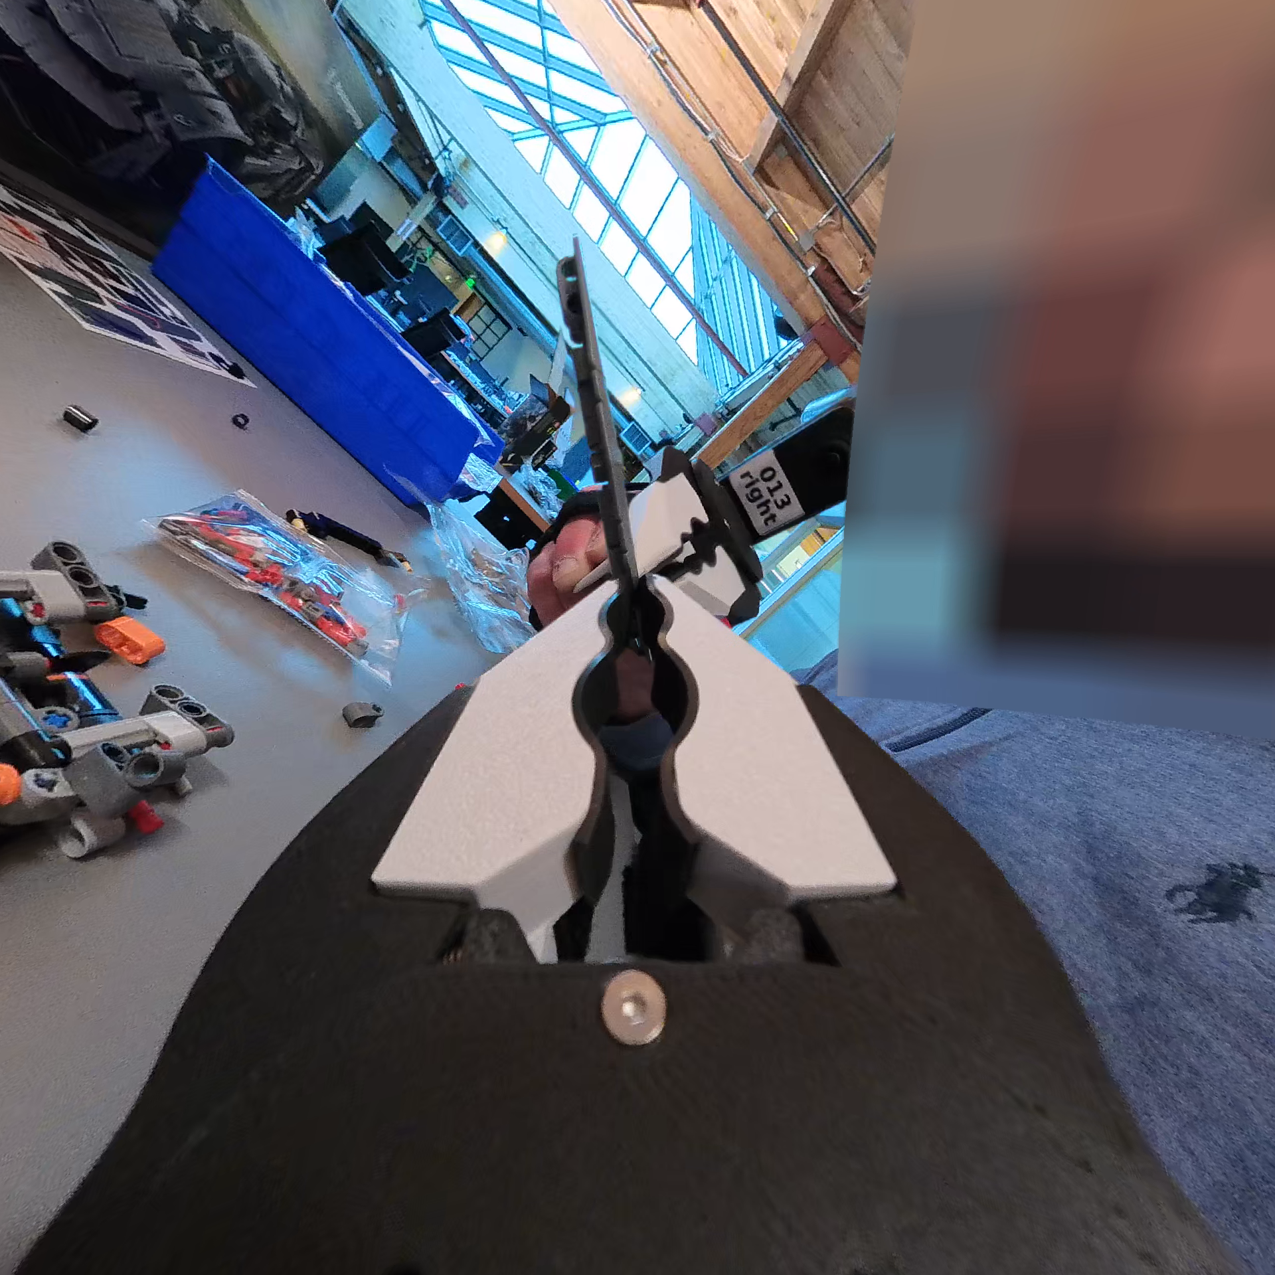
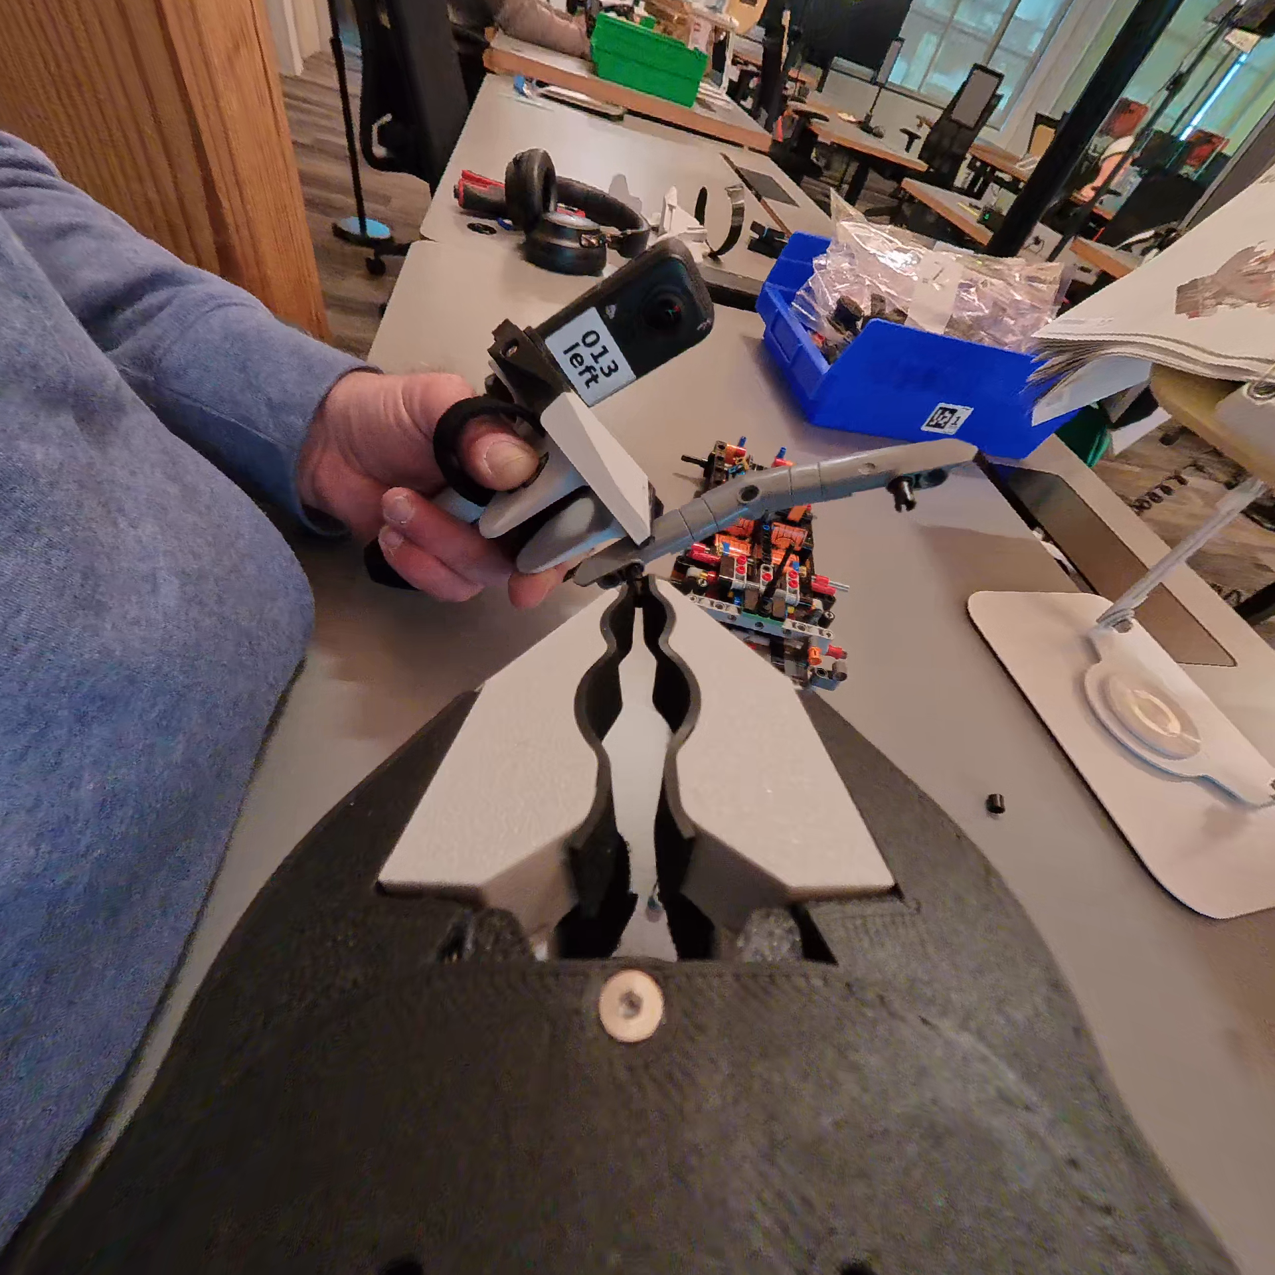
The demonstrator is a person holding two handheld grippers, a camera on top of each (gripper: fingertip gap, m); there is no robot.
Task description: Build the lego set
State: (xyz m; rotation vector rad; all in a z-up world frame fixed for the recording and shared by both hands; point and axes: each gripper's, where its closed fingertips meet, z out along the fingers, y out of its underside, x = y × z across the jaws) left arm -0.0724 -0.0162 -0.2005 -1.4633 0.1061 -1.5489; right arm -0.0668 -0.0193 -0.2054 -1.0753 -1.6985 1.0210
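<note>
A long grey Lego panel (image 2: 793, 483) is held in the air over the table. My left gripper (image 1: 631, 600) is shut on its near end; in the left wrist view the panel (image 1: 597, 428) shows edge-on, pointing up and away. In the right wrist view the left gripper (image 2: 621, 531) comes in from the left in a person's hand. My right gripper (image 2: 638, 597) is shut on a small black pin (image 2: 631, 571) at the underside of the panel's near end. It also shows in the left wrist view (image 1: 655, 545). The partly built model (image 2: 759, 572) stands on the table behind.
A blue bin (image 2: 897, 372) with bagged parts and an open instruction booklet (image 2: 1173, 324) are at the right. A white stand base (image 2: 1104, 724) and a loose black piece (image 2: 994, 804) lie nearby. Parts bags (image 1: 276, 572), a sticker sheet (image 1: 103, 283) and the model (image 1: 69, 724) lie left. Only a small space, under 4 cm, lies between the two pairs of fingers. Left tips and right tips are each some 25 cm from the loose black piece (image 2: 994, 804).
</note>
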